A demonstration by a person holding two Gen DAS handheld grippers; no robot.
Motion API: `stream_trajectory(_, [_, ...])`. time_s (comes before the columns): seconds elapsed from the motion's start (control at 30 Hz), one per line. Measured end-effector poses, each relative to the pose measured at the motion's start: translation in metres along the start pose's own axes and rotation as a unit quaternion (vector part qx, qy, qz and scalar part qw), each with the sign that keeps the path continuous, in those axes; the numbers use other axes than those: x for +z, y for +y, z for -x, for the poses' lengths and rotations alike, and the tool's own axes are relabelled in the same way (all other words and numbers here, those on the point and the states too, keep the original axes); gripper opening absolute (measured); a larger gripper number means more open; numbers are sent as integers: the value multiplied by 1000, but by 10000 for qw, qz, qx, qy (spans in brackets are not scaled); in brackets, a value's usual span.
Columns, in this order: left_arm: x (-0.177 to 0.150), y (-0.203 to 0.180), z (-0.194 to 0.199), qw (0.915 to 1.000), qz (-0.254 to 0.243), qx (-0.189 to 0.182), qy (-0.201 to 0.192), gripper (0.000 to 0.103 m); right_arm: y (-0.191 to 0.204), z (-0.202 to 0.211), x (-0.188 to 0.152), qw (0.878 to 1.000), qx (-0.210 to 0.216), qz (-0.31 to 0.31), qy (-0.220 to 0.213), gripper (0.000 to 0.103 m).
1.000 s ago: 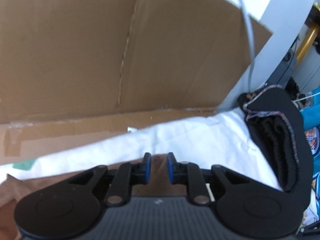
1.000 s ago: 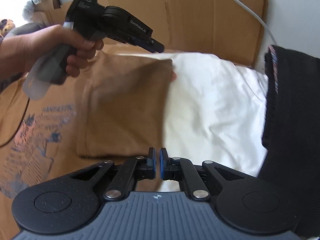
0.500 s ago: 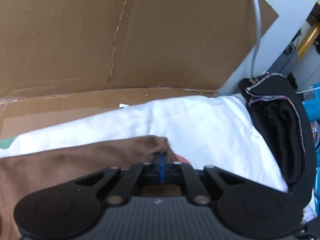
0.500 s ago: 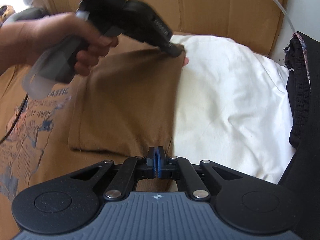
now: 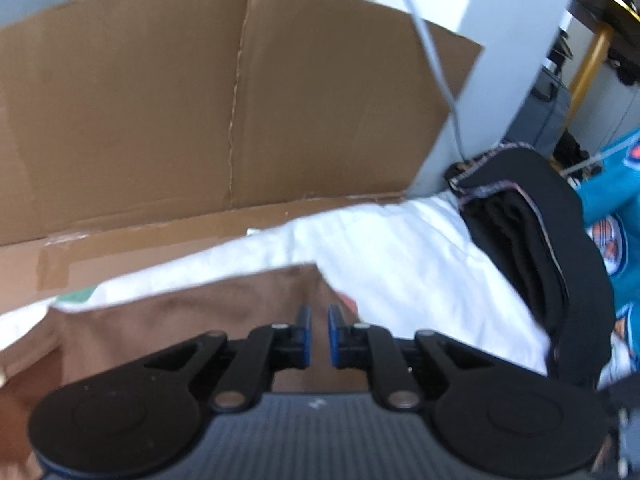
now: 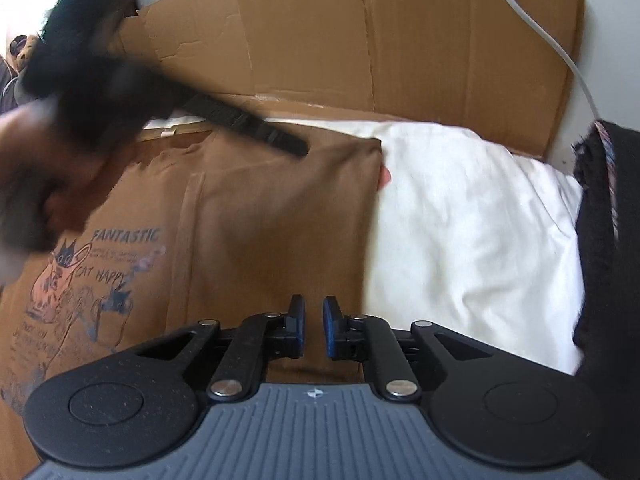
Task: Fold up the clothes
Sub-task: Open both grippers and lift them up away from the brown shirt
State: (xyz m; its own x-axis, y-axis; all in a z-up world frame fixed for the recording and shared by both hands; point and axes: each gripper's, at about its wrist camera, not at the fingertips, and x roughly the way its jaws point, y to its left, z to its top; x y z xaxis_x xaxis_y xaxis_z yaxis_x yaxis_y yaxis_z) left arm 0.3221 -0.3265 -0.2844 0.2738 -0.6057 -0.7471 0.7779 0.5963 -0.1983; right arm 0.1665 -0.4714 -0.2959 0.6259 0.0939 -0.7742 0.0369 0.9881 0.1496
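A brown T-shirt (image 6: 260, 240) with a printed cat graphic lies partly folded on a white sheet (image 6: 460, 232), its right-hand portion doubled over into a panel whose long edge runs from the near side of the bed to the far side, toward the cardboard (image 6: 400, 40) propped against the wall. The right hand-held gripper (image 6: 314, 328) hovers just over the near end of that folded edge, its jaws having just been opening to a narrow gap with no cloth pinched between the blue pads (image 6: 329, 330). The left hand-held gripper (image 6: 296, 150), blurred in the right wrist view, reaches in from the left over the far end of the same panel, beside its far corner; seen from its own camera, the left hand-held gripper (image 5: 318, 334) also stands slightly parted, its jaws likewise having just been opening, with brown fabric below but nothing held. A folded black garment (image 5: 532, 264) rests apart at the right end of the bed.

The fold appears freshly laid and let go. Any further fold would likely turn on that near-to-far edge: the right hand is nearer its close end, the left nearer its far end, so each already sits over the corner it would take. The shirt's printed body stretches away to the left of both.
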Motion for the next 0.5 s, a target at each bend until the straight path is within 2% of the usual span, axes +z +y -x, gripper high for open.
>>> stream_trajectory(0.03, [-7, -2, 4, 10000, -48, 32, -18, 17, 0, -4, 1, 10000, 64, 21, -15, 15])
stream_trajectory(0.1, [-25, -4, 10, 10000, -66, 64, 12, 18, -1, -11, 1, 9997, 214, 93, -36, 36])
stream_trajectory(0.2, [-48, -5, 10, 9998, 14, 115, 164, 23, -1, -18, 2, 9990, 278, 324, -126, 40])
stream_trajectory(0.3, [-67, -9, 10, 9996, -144, 94, 218, 42, -2, -27, 8, 9970, 370, 654, -205, 48])
stream_trajectory(0.33, [-72, -12, 10, 9995, -237, 126, 188, 53, -2, -32, 10, 9957, 441, 802, -142, 48])
stream_trajectory(0.37, [-76, -14, 9, 9992, -304, 177, 181, 58, -1, -38, 10, 9940, 467, 991, -34, 48])
stream_trajectory(0.43, [-82, -15, 3, 9986, -405, 268, 221, 58, -3, -40, 11, 9925, 378, 1160, 82, 48])
stream_trajectory(0.5, [-86, -16, 2, 9982, -481, 281, 207, 60, -7, -39, 9, 9936, 351, 1064, 120, 51])
